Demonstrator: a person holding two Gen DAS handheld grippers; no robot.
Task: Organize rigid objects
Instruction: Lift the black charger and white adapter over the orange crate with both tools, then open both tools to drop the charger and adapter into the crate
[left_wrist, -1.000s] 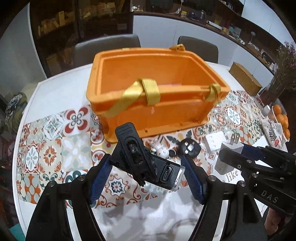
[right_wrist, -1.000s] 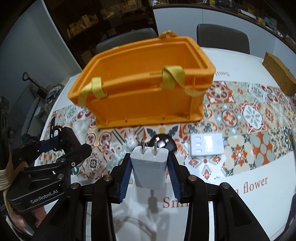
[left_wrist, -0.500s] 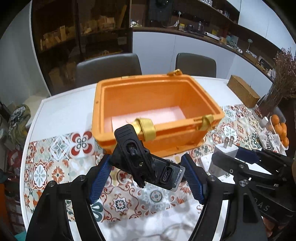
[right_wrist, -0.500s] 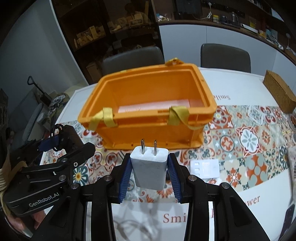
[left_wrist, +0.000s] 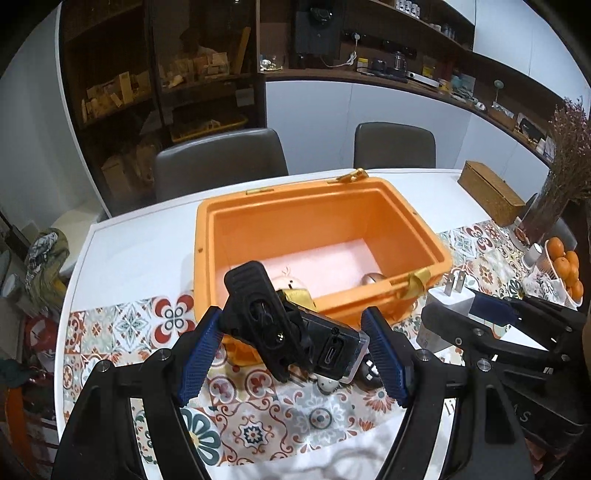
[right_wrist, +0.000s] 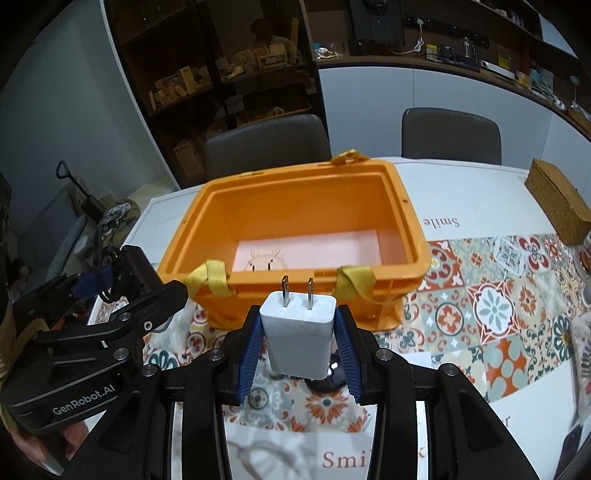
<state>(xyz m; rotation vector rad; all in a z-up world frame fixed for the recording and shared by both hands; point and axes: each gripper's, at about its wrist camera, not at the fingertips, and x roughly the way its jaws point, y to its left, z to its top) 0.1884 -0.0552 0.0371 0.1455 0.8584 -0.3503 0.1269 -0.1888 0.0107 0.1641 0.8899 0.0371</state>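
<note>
Indoor light, moderate, from overhead; tabletop (left_wrist: 147, 251) bright, back shelves (left_wrist: 166, 92) dim, detail lost. Strong fisheye in both views: black vignette at corners, counter line (right_wrist: 443, 70) bows, edges squashed. Crate (right_wrist: 306, 236) evenly lit, pale floor near blown out. Soft shadows of grippers on cloth (right_wrist: 266, 454) at bottom, blurry-edged. Small glare on charger (right_wrist: 298, 339) top and on clear edge of black device (left_wrist: 291, 332). Slight motion blur on crate strap (right_wrist: 351, 280) and at far right edge. Center reasonably sharp, some noise in dark areas.
</note>
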